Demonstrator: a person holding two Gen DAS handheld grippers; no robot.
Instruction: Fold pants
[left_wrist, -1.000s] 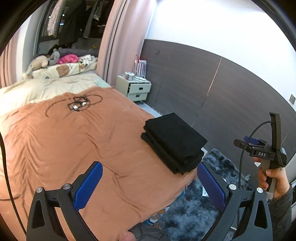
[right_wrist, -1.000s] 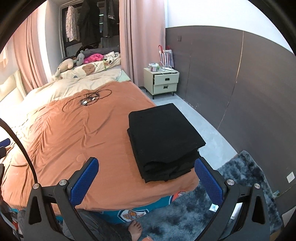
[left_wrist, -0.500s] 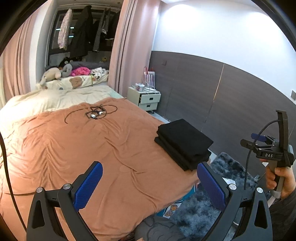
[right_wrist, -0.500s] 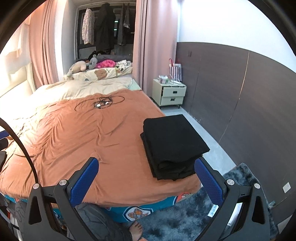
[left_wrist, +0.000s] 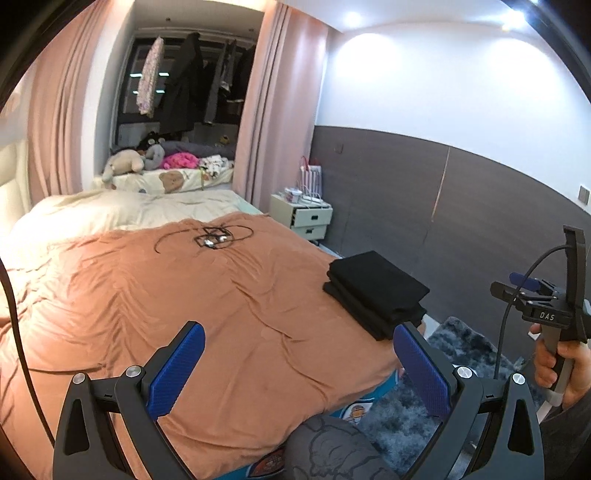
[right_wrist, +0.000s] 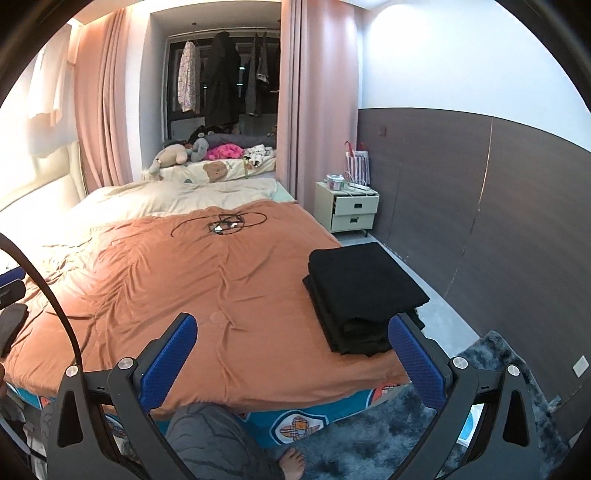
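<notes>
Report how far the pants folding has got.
Done: the black pants lie folded in a compact stack near the bed's right foot corner, on the orange cover.
In hand: nothing. The left gripper and right gripper are both open, empty and clear of the stack.
Left: no unfolded pants show, so seemingly nothing.

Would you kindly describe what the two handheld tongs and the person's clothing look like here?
Both the left tongs and the right tongs have dark grey angular frames with silver screws and blue textured pads. Seen from the left wrist view, the right unit has a pistol-style handle, a black cable and white "DAS" lettering. The person wears a dark grey sleeve and grey trousers.
</notes>
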